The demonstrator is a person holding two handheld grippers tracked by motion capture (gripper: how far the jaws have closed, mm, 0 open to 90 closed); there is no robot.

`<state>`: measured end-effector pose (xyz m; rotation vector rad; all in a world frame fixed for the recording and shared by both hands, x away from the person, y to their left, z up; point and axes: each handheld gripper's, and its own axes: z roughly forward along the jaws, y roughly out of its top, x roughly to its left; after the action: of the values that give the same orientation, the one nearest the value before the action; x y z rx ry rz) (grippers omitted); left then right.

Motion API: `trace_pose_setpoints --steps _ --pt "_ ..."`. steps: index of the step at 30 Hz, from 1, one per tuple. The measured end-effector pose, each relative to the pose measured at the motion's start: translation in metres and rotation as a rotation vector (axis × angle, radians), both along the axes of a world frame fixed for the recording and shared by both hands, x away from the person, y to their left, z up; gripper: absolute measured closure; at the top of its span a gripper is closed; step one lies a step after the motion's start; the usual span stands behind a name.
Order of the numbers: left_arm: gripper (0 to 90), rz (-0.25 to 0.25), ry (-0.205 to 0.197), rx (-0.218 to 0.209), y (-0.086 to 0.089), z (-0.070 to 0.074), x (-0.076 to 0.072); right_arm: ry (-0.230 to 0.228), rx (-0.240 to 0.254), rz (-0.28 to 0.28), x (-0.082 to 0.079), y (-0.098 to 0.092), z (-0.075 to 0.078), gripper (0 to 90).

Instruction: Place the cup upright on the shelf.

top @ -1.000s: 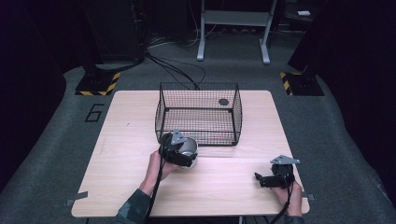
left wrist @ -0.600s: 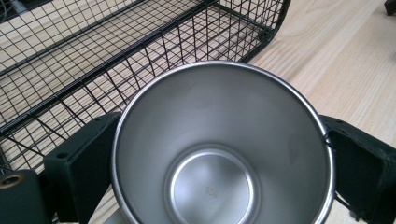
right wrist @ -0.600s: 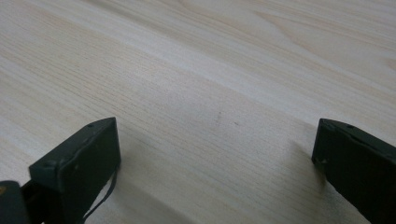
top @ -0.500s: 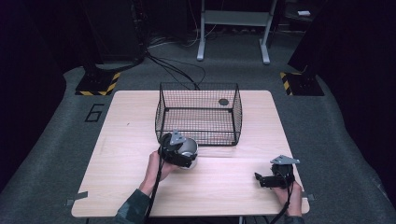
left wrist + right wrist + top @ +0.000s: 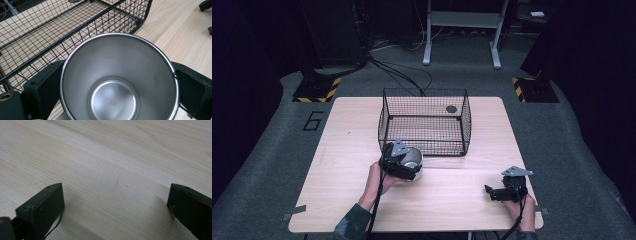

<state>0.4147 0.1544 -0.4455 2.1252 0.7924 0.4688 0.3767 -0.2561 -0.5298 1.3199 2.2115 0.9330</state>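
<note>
While the left claw (image 5: 408, 167) pinches a smooth, round steel cup (image 5: 117, 80), a black wire-mesh basket (image 5: 424, 122) stands just beyond on the pale wood-grain surface (image 5: 347, 145).
Near the front right edge, the right claw (image 5: 115, 207) rests low, its jaws spread over bare wood.

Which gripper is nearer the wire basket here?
Left. The left gripper holds a metal cup just in front of the wire basket; the right gripper rests open near the table's front right corner.
</note>
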Motion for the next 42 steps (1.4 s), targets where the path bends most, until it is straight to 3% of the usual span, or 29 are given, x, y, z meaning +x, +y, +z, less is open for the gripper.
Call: trace_pose_setpoints --steps 22,42 --pt "6.3 -0.012 -0.04 -0.039 0.007 0.028 -0.006 -0.001 -0.002 0.002 0.0 0.0 0.0 0.7" --pt "6.3 -0.034 -0.065 -0.042 0.009 0.054 -0.004 -0.001 -0.001 0.001 0.0 0.0 0.0 0.7"
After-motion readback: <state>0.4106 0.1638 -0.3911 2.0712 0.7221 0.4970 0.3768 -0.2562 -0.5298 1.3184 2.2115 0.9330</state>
